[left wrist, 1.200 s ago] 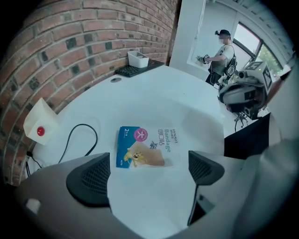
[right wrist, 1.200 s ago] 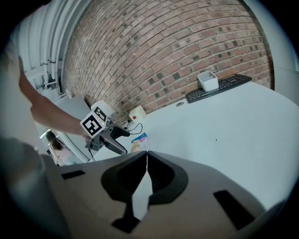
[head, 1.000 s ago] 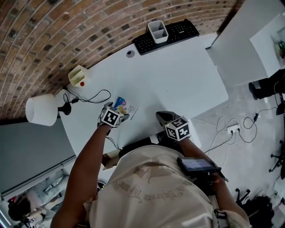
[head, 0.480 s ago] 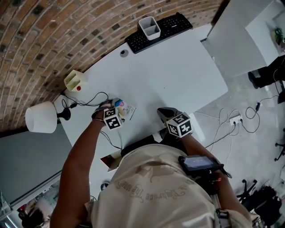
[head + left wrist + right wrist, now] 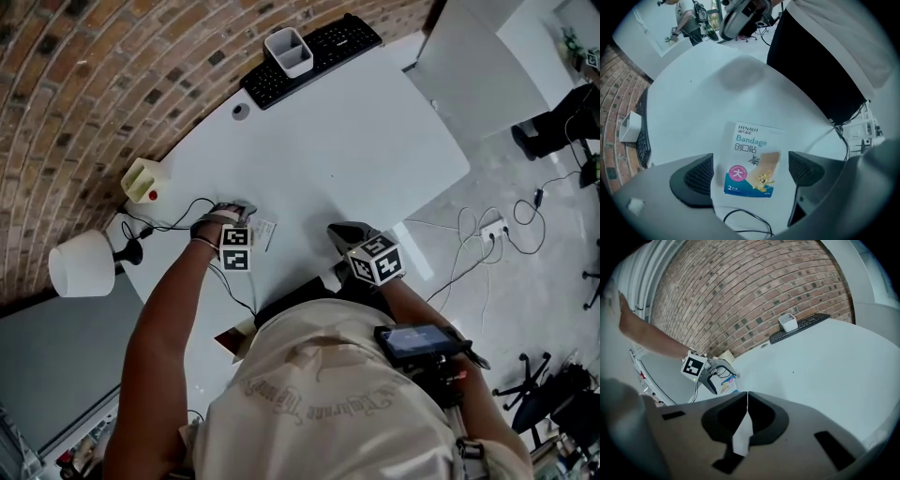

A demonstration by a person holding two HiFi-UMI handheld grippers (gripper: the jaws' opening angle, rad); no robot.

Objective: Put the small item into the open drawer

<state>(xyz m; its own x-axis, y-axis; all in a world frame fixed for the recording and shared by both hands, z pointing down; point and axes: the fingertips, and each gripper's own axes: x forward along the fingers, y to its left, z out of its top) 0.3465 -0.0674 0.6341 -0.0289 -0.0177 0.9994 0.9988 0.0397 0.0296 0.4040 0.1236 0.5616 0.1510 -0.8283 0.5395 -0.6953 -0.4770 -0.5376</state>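
Note:
A small bandage packet [image 5: 752, 157], white with blue and pink print, lies flat on the white table [image 5: 356, 159]. My left gripper [image 5: 750, 171] is open, with one jaw on each side of the packet and neither pad touching it. In the head view the left gripper [image 5: 238, 212] hangs at the table's near left, and the packet [image 5: 265, 232] shows just to its right. My right gripper [image 5: 345, 234] is shut with nothing between its jaws and hovers at the table's near edge. In the right gripper view its tips [image 5: 747, 395] meet, and the left gripper [image 5: 712, 376] and the packet [image 5: 726, 386] lie ahead.
A black keyboard [image 5: 309, 47] carrying a white cup [image 5: 288, 52] lies at the far edge against the brick wall. A yellow box [image 5: 142, 180], a white lamp [image 5: 82, 264] and a black cable [image 5: 178, 217] sit left of the packet. Cables trail across the floor [image 5: 487, 230] on the right.
The left gripper has moved over the packet, which now lies between its jaws. The head camera has shifted. The right gripper has stayed shut in place.

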